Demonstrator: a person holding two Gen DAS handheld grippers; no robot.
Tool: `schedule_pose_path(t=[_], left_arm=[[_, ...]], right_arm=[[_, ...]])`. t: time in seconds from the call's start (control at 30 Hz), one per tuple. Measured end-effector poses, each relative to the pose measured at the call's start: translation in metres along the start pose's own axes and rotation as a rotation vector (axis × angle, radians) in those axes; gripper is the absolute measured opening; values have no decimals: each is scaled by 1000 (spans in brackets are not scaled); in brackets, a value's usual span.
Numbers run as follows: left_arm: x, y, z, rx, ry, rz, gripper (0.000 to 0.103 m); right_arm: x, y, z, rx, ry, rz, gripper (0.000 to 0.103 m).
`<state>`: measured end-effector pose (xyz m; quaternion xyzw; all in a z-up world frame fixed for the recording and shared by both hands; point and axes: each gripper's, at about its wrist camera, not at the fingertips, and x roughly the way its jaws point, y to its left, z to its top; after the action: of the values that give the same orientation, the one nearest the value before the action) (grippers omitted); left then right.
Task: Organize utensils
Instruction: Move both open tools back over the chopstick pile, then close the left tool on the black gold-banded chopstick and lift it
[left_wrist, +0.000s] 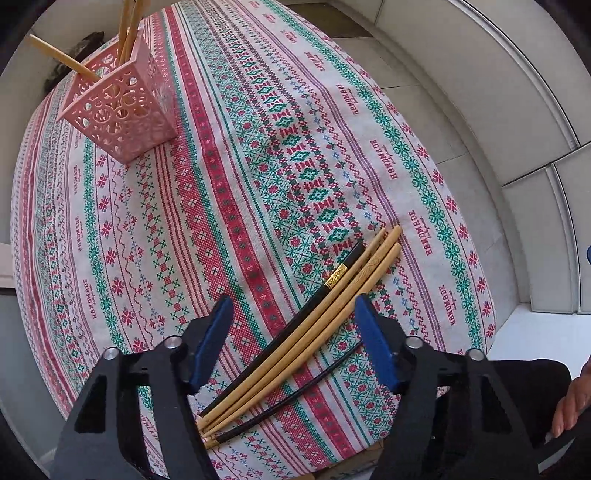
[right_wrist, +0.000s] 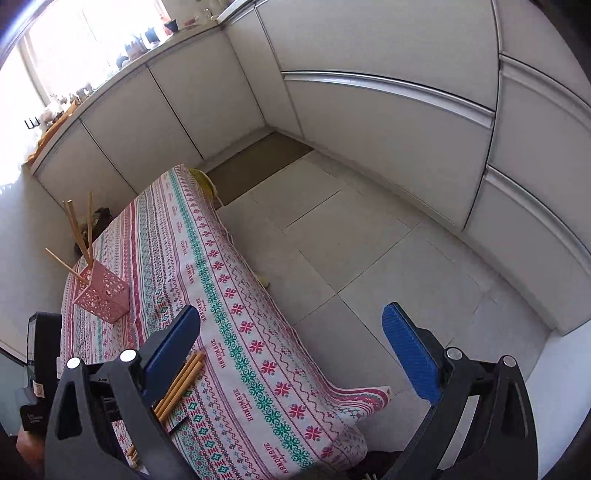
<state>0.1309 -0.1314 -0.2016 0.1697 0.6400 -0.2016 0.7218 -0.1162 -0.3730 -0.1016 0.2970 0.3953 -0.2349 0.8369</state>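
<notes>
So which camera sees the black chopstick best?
The left wrist view: the black chopstick lies in full sight beside the bamboo chopsticks, between the open left gripper. The right wrist view shows only the bamboo ones, half hidden.

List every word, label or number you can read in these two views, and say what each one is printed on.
"HANDMADE": repeated in red along the stripes of the tablecloth, readable in both views.
Gold band on the black chopstick: patterned, nothing readable.
Engraving on a bamboo chopstick: too fine to read.
White print on the black device at the right-wrist view's left edge: too small to read.
</notes>
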Motion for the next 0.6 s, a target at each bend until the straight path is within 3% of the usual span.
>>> schedule_pose_path(t=[0.23,0.5,0.6], left_arm=[[17,1,8,-18,19,0,53],[37,-7,19,-3,26,18,39],[44,-16,23,19,16,23,40]], right_arm=[[0,-8,1,20,11,7,96],[1,-11,1,18,17,0,96],[1,-11,1,23,18,1,96]])
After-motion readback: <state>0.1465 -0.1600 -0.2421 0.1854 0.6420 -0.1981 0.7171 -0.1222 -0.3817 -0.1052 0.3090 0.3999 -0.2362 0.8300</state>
